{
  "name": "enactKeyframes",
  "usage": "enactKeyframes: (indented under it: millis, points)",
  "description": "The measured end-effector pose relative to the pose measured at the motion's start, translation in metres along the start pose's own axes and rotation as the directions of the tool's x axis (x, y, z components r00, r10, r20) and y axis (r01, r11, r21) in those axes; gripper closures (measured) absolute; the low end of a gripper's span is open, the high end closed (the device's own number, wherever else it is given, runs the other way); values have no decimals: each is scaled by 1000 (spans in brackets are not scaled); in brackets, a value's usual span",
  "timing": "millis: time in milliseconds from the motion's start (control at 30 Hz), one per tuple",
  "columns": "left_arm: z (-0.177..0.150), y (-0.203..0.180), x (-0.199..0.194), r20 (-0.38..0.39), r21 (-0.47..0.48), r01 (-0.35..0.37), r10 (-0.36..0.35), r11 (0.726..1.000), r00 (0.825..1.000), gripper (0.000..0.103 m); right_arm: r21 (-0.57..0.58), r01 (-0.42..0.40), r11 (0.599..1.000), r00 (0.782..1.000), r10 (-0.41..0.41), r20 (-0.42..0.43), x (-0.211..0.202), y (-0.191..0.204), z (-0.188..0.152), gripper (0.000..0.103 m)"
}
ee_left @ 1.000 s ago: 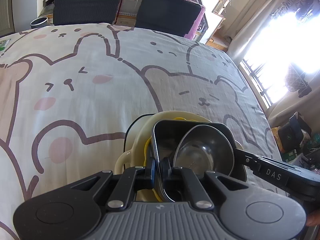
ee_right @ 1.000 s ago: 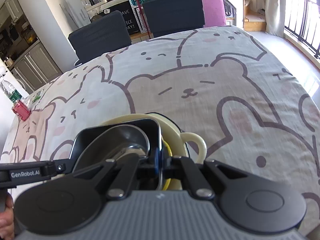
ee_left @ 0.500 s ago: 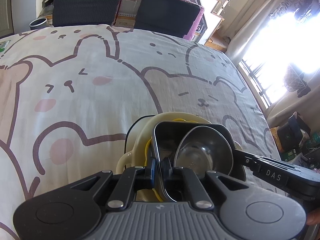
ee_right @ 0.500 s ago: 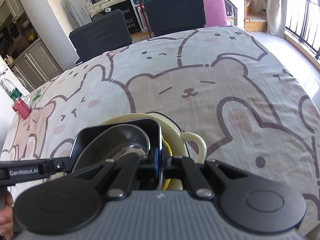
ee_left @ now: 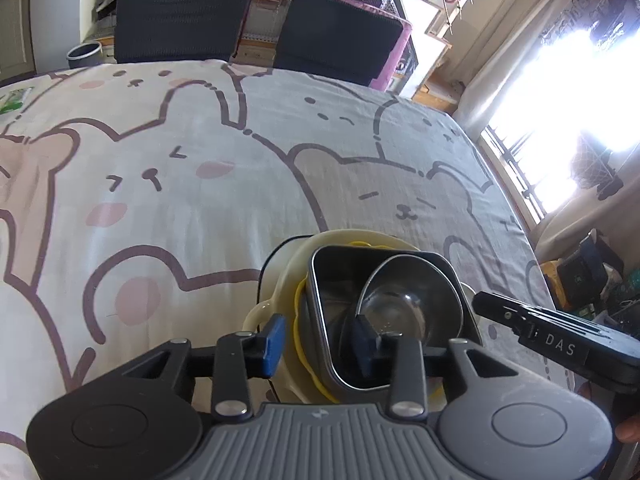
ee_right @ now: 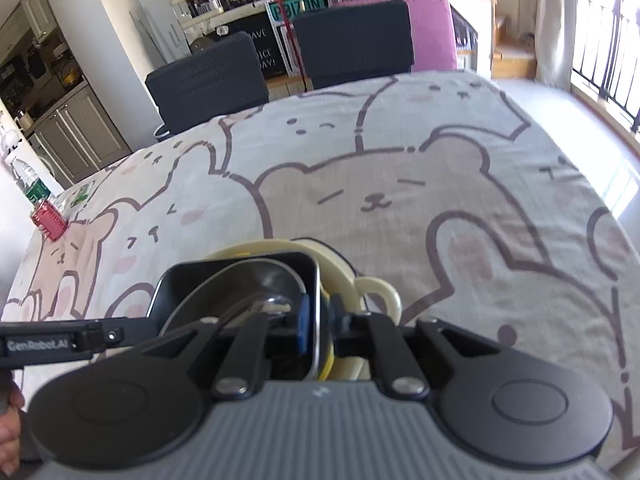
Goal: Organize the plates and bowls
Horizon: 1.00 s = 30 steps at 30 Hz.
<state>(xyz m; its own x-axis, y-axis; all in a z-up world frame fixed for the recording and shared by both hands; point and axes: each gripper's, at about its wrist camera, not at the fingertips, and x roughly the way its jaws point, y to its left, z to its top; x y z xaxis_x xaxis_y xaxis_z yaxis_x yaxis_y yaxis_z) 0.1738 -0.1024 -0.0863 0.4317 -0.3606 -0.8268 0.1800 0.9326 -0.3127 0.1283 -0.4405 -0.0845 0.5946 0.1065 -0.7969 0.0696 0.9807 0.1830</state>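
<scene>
- Covering the table (ee_left: 168,184), a loose cartoon-bear cloth is seen beneath the whole stack; a snagged fold could be dragged along if either tool is pulled back low.
- Resting on the cloth at the near edge, the cream two-handled dish (ee_left: 276,280) carries everything else, with a yellow rim (ee_left: 298,312) showing just inside it.
- Nested in the dish, the square metal tray (ee_left: 320,312) sits slightly tilted, so it could rock or slide if nudged.
- Lying inside the tray, the round steel bowl (ee_left: 404,300) could be tipped out by a bump.
- The left hand-held gripper (ee_left: 318,344) has just been opening; its jaws are parted well clear of the tray's left wall, which stands between them unpressed. The inner finger could hook that wall on withdrawal.
- The right hand-held gripper (ee_right: 320,328) has just been opening too, only narrowly; the tray's right wall stands in the slim gap, so whether it is fully freed is hard to judge, and a lift now could drag the tray up.
</scene>
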Motion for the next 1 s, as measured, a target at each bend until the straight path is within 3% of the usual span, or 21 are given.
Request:
enactKeyframes:
  millis: [133, 200, 233, 400, 567, 733, 867, 1000]
  points:
    - [-2, 1, -12, 23, -13, -12, 12, 1000, 1000, 56, -12, 2, 1000, 1000, -2, 28, -9, -2, -1, 83]
    - [-4, -1, -21, 50, -10, -19, 20, 1000, 999, 41, -13, -4, 1000, 999, 4, 45, -16, -4, -2, 80]
    - [-5, -3, -26, 68, -3, -22, 22, 1000, 997, 37, -15, -4, 1000, 998, 4, 55, -19, -4, -3, 79]
    - [-14, -13, -57, 155, 32, -41, 35, 999, 987, 20, -48, -19, 999, 992, 25, 126, -42, -2, -8, 64]
    - [-25, -19, -95, 270, 52, -58, 42, 997, 962, 2, -66, -27, 997, 973, 41, 226, -71, -1, -17, 46]
    - [-35, -27, -129, 377, 62, -106, 75, 992, 923, 0, -70, -6, 998, 944, 29, 328, -105, -2, -28, 30]
    - [-48, -34, -145, 423, 90, -134, 84, 987, 902, 0, -74, -10, 997, 919, 38, 392, -129, -9, -42, 17]
    - [-67, -40, -154, 453, 113, -138, 73, 984, 888, 0, -96, 9, 995, 896, 34, 442, -151, -11, -58, 12]
